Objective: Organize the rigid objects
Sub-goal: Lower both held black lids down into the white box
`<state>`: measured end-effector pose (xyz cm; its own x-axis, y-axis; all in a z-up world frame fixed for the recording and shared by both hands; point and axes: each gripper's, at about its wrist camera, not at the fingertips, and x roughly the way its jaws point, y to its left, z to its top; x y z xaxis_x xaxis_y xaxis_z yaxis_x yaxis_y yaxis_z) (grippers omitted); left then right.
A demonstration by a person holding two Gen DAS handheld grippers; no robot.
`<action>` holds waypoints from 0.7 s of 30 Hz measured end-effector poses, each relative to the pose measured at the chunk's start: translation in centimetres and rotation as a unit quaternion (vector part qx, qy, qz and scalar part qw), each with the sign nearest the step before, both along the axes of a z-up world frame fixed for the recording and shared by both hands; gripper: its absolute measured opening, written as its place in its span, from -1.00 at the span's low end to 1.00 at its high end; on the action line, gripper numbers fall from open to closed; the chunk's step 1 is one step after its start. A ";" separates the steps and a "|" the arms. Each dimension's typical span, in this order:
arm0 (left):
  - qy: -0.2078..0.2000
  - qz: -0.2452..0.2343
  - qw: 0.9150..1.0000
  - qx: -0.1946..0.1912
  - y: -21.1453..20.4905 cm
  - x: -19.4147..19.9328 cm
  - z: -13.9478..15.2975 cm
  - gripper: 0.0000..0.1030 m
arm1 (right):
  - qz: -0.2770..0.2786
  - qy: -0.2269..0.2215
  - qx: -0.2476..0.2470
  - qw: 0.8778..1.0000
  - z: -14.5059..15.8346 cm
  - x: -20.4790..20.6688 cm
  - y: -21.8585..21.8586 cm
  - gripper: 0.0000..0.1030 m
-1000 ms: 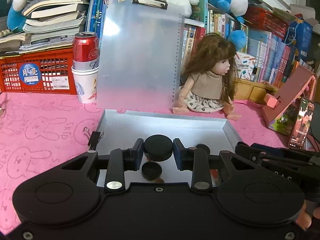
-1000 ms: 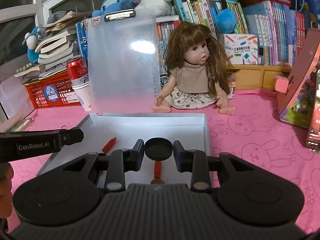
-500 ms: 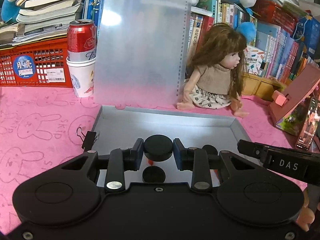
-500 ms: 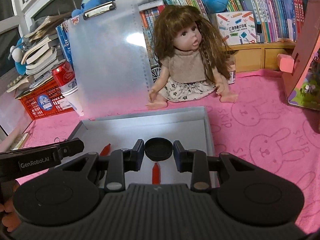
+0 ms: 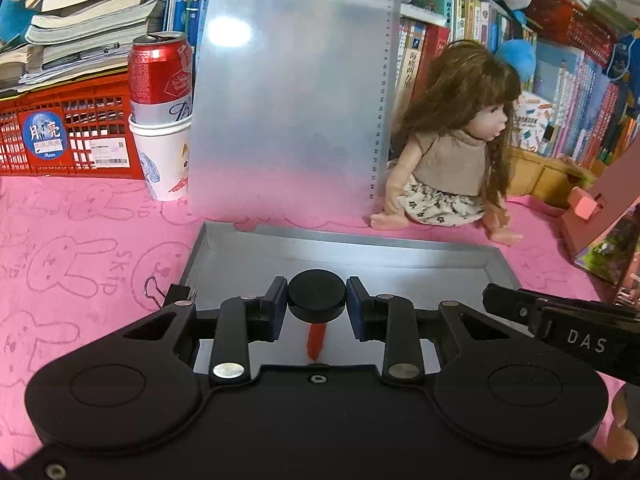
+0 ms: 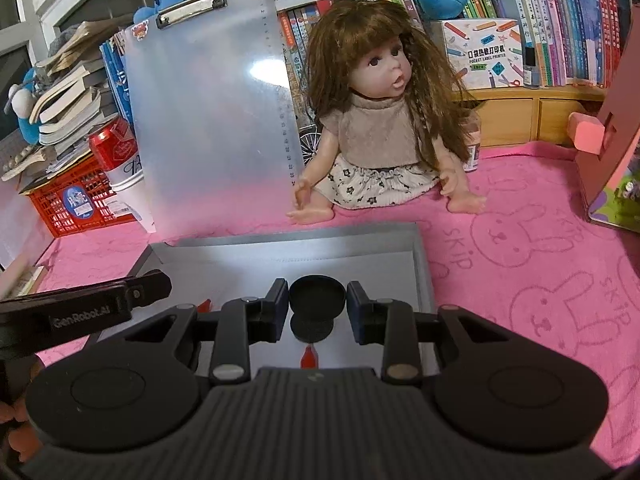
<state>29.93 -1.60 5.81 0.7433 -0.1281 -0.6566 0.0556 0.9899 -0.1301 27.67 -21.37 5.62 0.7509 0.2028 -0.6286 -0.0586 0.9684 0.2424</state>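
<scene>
Black discs are the things being sorted here: the left gripper (image 5: 317, 302) has its jaws clamped on a thick black puck (image 5: 317, 296), and the right gripper (image 6: 317, 300) grips a thin black cap (image 6: 317, 294) the same way, each held just above the floor of the shallow grey tray (image 5: 360, 246). Over the last second both hands have crept forward and slightly down over the tray, so the small black disc that lay under the left jaws has slid out of that view and an orange crayon (image 5: 316, 338) now lies below them. Under the right jaws a second black disc (image 6: 312, 326) rests on the tray floor with another orange crayon tip (image 6: 309, 356) nearer the camera. To me this reads as carrying toward a set-down spot deeper in the tray, release not yet begun. Both grippers tilt downward, side by side. Beyond the tray the bench's pink rabbit cloth (image 5: 80, 256) carries a frosted clipboard (image 5: 292, 92), a seated doll (image 6: 380, 120), and a red can (image 5: 160, 72) standing in a paper cup.
</scene>
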 end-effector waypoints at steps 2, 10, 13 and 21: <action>0.004 0.000 1.000 0.004 -0.2 0.6 -0.1 -0.41 | -0.002 0.004 0.002 1.000 -0.1 0.5 0.1 -0.29; 0.010 -0.006 1.000 0.014 -0.9 2.7 -0.8 -0.41 | -0.001 0.014 -0.003 1.000 -0.6 2.8 0.6 -0.29; 0.014 0.000 1.000 0.016 -1.0 3.5 -1.3 -0.41 | -0.003 0.020 -0.006 1.000 -0.9 3.6 0.8 -0.29; 0.017 0.001 1.000 0.017 -0.9 4.6 -2.2 -0.41 | 0.000 0.023 -0.011 1.000 -1.7 4.8 1.0 -0.29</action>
